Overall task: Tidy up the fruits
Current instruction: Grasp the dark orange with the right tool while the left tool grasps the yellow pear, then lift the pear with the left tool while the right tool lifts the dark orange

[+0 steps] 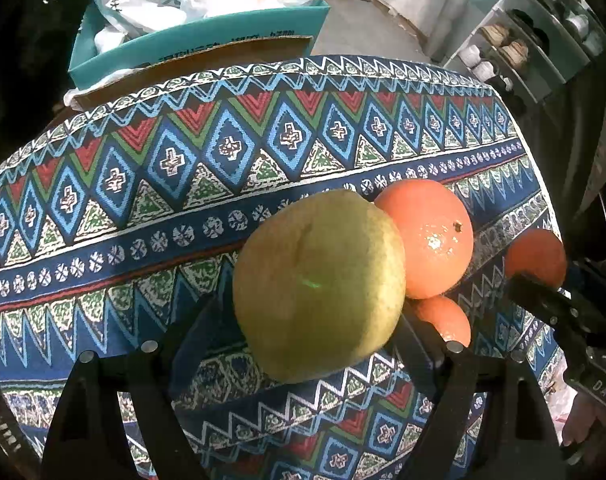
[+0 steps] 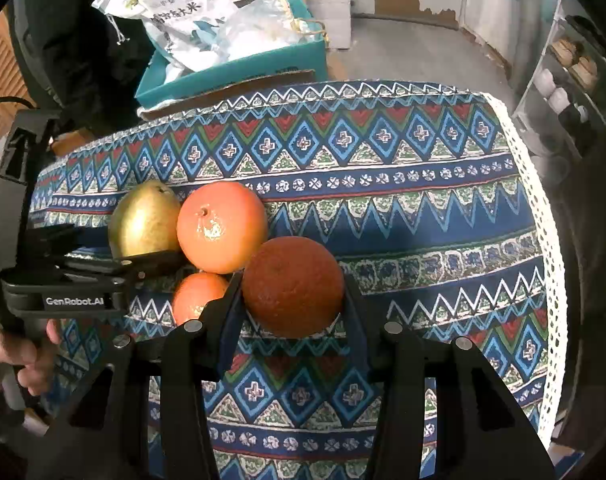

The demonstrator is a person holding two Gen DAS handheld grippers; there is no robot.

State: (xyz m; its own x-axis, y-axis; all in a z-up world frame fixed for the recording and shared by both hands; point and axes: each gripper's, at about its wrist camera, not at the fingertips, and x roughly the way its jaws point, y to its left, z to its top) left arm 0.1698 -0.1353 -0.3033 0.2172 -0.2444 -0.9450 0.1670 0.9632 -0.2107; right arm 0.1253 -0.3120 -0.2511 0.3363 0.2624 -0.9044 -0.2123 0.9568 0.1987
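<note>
Right gripper (image 2: pixel 294 300) clamped on the dark orange (image 2: pixel 293 286), just beside the grapefruit (image 2: pixel 222 227) on the patterned cloth (image 2: pixel 423 240). Left gripper (image 1: pixel 303 344) wide around the pear (image 1: pixel 319 284); grip unclear. I'd set both down gently, touching the cluster.

My left tongs (image 1: pixel 303 344) hide the pear's (image 1: pixel 319 284) underside, so I cannot tell whether they touch it. The small orange (image 1: pixel 447 318) shows only a sliver behind it. The tabletop's (image 2: pixel 443 208) near edge is cut off.
</note>
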